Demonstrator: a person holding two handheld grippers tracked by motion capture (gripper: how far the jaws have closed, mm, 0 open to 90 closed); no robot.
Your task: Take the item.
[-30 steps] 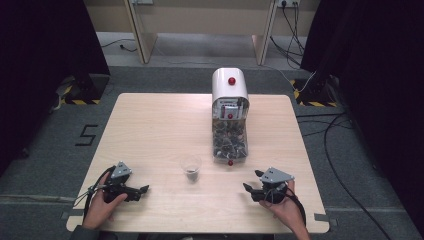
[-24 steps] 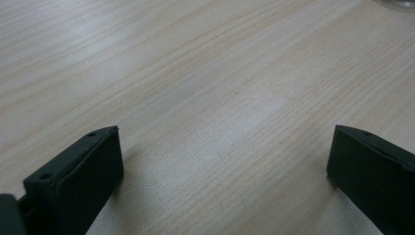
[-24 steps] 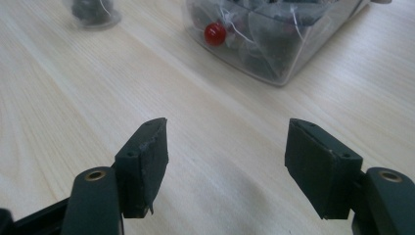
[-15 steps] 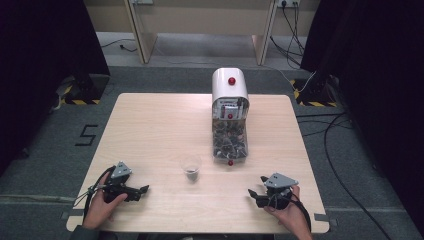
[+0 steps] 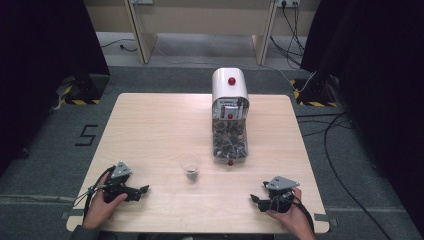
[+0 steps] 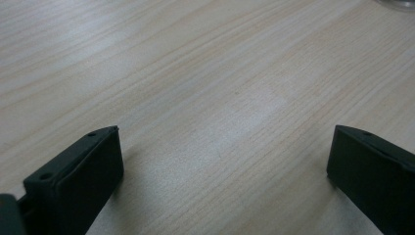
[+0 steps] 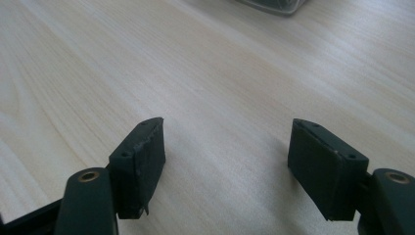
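Two tools rest low on the pale wood-grain counter (image 5: 150, 125). At lower left, the left tool (image 5: 142, 189) has its jaws spread wide over bare wood, empty. Right of it and slightly higher stands a small clear cup (image 5: 190, 167) (something dark at its bottom), upright, just left of the white dispenser (image 5: 229, 117). At lower right, the right tool (image 5: 256, 200), jaws just opening, holds nothing. The cup seems nearer the left tool.
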